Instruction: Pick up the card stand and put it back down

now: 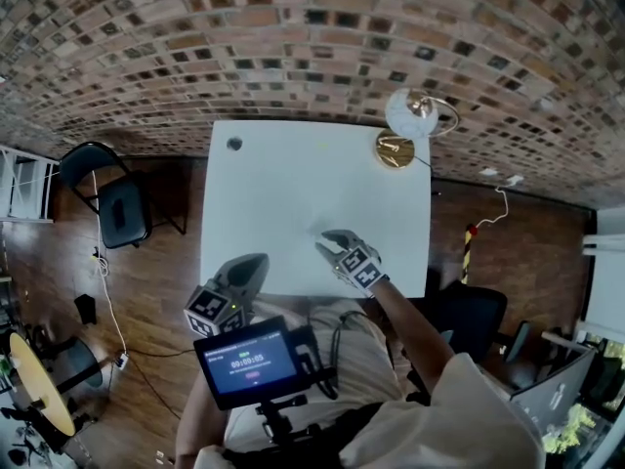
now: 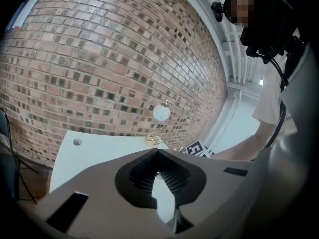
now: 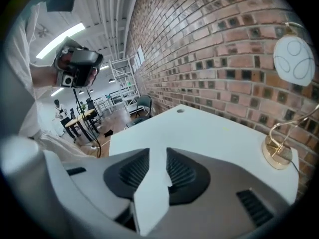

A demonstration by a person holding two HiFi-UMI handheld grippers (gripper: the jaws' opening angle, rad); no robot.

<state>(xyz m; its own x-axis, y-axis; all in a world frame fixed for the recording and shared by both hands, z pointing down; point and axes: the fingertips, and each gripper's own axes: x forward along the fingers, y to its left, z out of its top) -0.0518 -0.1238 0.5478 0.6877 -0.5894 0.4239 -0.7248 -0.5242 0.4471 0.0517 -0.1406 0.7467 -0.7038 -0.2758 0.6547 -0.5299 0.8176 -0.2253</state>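
The card stand (image 1: 397, 147) stands at the table's (image 1: 283, 179) one-o'clock corner, so the right gripper (image 1: 330, 242), jaws spread and empty, seems poised to reach it, while the left gripper (image 1: 252, 267) idles at seven o'clock, tips together.

right gripper (image 1: 328, 241): pushed out front, jaws apart, clear gap from tips to root, nothing between the pads. marker cube (image 1: 359, 269) faces up toward the head camera. right forearm (image 1: 408, 319) is bare and stretched forward out of a light sleeve (image 1: 459, 399). left gripper (image 1: 252, 264): held back close to the torso, nearer the body than the right, jaw tips together, nothing gripped. left arm mostly hidden.
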